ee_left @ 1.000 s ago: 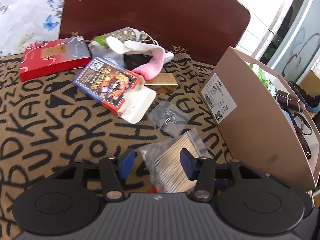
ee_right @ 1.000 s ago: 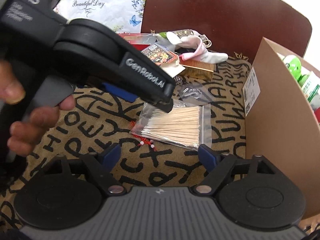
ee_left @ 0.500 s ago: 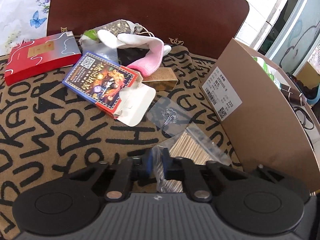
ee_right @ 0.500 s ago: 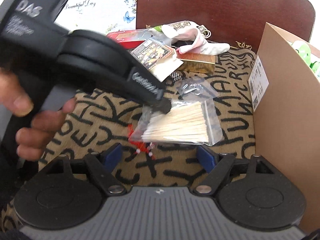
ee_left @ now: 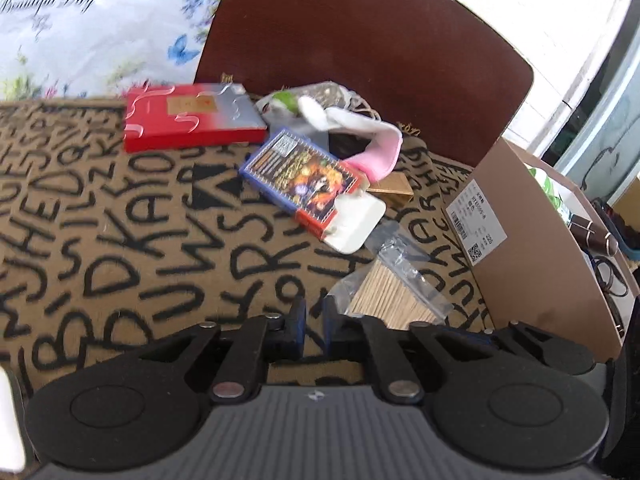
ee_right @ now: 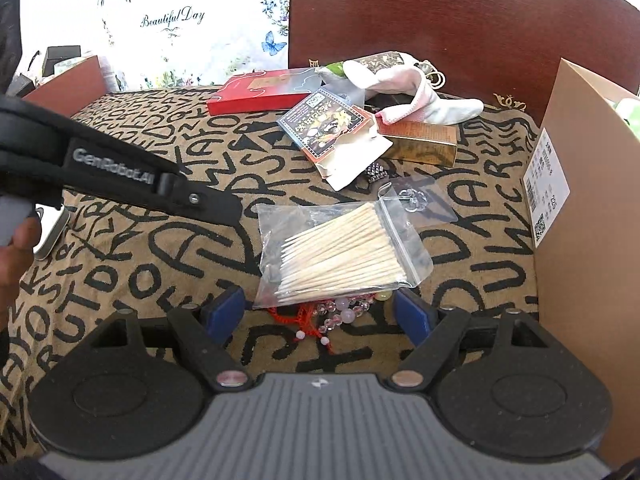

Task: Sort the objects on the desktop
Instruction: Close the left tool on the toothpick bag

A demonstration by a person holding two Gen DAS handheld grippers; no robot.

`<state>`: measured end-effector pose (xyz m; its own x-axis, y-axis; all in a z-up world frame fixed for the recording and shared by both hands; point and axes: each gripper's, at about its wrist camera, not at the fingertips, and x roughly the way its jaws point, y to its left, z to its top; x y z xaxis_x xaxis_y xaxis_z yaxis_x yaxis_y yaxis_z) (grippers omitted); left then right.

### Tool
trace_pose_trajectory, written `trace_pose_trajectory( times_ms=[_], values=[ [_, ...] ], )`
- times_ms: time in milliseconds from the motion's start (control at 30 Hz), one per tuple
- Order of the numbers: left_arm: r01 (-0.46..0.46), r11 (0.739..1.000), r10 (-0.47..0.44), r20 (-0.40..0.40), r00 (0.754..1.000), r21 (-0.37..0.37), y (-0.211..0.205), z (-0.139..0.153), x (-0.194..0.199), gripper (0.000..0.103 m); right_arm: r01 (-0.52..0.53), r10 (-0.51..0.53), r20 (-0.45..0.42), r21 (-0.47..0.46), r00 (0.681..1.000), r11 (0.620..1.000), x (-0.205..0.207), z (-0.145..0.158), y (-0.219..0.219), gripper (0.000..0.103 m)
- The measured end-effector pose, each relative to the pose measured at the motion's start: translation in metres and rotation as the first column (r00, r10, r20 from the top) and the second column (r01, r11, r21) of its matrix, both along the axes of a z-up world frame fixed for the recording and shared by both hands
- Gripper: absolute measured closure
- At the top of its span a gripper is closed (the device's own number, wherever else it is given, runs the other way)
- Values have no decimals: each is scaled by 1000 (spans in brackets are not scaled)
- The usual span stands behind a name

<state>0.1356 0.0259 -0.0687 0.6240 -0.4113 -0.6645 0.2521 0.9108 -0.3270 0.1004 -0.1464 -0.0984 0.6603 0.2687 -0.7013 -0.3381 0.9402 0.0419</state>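
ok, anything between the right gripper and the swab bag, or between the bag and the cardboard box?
Nothing blocks the right gripper, open at the near edge of the swab bag; a bead bracelet pokes out from under that edge. Between bag and cardboard box only bare tablecloth, though the box's wall stands taller.

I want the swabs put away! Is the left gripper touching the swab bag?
Apart. The right wrist view shows the left gripper off the swab bag, patterned cloth between them.

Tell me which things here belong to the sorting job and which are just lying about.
For sorting: swab bag, bead bracelet, card box, red box, gold box, sock, cardboard box.
Just there: lettered mat, chair back, floral bag.
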Motion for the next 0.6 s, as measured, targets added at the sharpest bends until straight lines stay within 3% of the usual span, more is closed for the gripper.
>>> trace_pose_trajectory(
  times_ms=[133, 300, 367, 400, 433, 500, 600],
  values=[
    [60, 998, -60, 18, 998, 4, -16, -3, 13, 60, -4, 4, 6, -21, 1000, 1000, 0, -1, 4, 23],
    [112, 994, -111, -32, 993, 1, -35, -17, 34, 57, 2, -1, 11, -32, 1000, 999, 1, -1, 2, 23],
    [132, 991, -132, -38, 991, 5, -41, -19, 36, 59, 3, -3, 15, -39, 1000, 999, 3, -2, 0, 23],
    [141, 990, -140, -35, 989, 14, -43, -20, 36, 66, 1, 0, 17, -42, 1000, 999, 5, -2, 0, 22],
    [150, 988, -149, -33, 988, 21, -44, -20, 35, 85, -2, 3, 20, -47, 1000, 999, 6, -3, 0, 22],
    [148, 989, -147, -51, 988, 21, -40, -21, 35, 102, -12, 14, 32, -63, 999, 998, 9, -4, 3, 22],
    [102, 995, -102, -54, 993, 3, -26, -19, 29, 103, -39, 43, 45, -71, 998, 997, 10, -4, 8, 23]
  ],
)
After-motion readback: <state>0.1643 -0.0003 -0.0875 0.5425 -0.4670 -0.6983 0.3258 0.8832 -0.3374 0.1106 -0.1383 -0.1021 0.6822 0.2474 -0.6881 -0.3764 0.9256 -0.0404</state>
